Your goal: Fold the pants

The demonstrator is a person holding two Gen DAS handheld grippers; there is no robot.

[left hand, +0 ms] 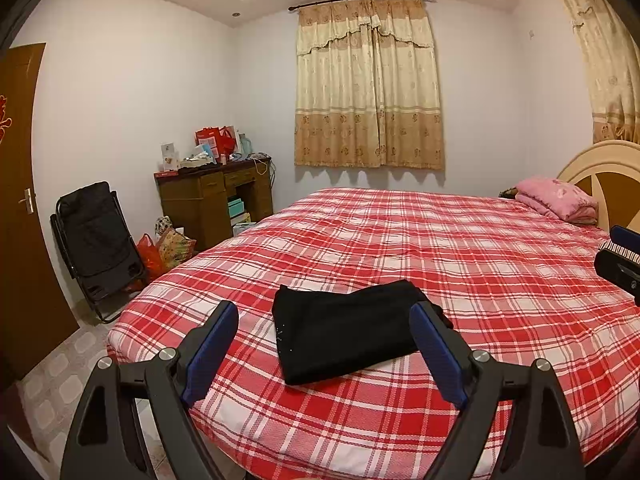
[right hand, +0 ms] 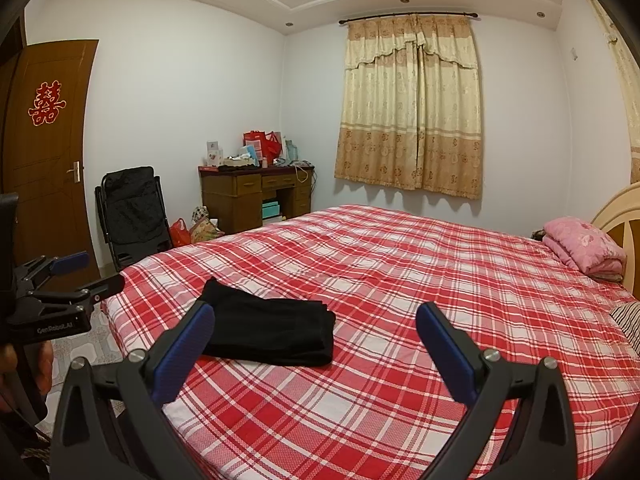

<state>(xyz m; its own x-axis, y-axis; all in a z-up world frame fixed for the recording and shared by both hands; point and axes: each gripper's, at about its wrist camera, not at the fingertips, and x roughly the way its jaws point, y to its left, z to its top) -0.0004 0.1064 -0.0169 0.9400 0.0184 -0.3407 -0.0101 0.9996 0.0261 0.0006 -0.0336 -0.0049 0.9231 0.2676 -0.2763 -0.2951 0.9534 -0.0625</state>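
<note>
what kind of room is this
A home bedroom, most likely: a large bed under a red plaid sheet, a folded pink quilt by the headboard, and a cluttered wooden desk in the corner.

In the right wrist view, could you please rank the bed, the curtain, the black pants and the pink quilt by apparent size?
1. Bed, by far.
2. Curtain.
3. Black pants, helped by nearness to the camera.
4. Pink quilt, smallest, though it lies farther away.
</note>
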